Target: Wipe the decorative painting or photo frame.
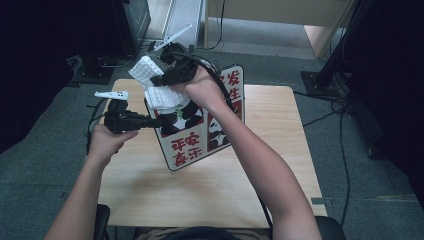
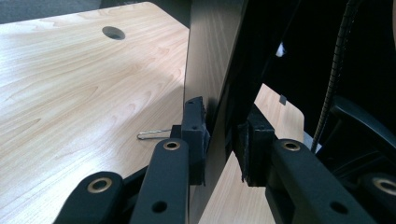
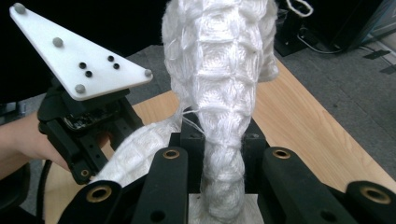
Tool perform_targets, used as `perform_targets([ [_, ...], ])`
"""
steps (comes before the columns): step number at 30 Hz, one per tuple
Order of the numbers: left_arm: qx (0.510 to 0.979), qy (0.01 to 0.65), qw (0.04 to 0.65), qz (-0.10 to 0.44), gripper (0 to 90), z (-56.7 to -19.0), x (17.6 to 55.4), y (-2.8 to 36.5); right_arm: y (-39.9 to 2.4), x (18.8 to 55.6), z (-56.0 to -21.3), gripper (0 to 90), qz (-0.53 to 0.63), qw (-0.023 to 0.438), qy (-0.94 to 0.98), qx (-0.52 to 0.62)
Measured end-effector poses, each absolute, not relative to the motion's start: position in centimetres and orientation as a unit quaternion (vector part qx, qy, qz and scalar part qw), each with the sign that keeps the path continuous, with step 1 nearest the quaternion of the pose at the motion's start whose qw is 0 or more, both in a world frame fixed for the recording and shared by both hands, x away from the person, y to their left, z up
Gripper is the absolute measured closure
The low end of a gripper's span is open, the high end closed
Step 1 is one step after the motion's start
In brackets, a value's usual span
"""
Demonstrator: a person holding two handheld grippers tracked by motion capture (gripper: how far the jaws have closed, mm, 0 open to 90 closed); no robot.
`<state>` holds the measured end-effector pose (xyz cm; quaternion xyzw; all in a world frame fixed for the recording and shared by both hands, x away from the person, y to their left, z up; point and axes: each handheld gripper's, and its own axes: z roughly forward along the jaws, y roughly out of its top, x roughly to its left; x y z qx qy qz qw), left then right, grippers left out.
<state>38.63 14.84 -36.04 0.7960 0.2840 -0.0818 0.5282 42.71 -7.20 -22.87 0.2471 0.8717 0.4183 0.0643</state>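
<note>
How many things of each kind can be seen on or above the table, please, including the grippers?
Grippers: 2, left and right
Panda picture board: 1
White waffle cloth: 1
Small metal clip lying on the table: 1
Total: 5

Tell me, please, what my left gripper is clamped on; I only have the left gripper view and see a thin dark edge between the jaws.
Observer: In the high view the left gripper pinches the left edge of a panda sign printed with red characters, held tilted above the table.
Operator: Thank you. Where is the right gripper, please?
Observer: The right gripper is at the sign's top, and its own view shows its jaws shut on a white cloth.
Operator: Is the cloth touching the sign?
Observer: Yes, the cloth lies against the sign's upper left face.
</note>
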Motion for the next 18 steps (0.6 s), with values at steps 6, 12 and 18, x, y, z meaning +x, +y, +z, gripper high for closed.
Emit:
perform_targets([
  [6, 0.796, 0.285, 0.527, -0.082, 75.5, -36.0, 38.6, 14.9, -7.5, 42.7, -23.2, 77.9, 0.426, 0.068, 0.868, 0.245],
  [12, 0.796, 0.285, 0.528, -0.084, 75.6, -36.1, 38.6, 14.9, -7.9, 42.6, -23.4, 77.8, 0.433, 0.075, 0.864, 0.245],
  [18, 0.796, 0.286, 0.527, -0.083, 75.7, -36.1, 38.6, 14.9, -8.5, 42.7, -23.5, 77.5, 0.438, 0.078, 0.861, 0.247],
])
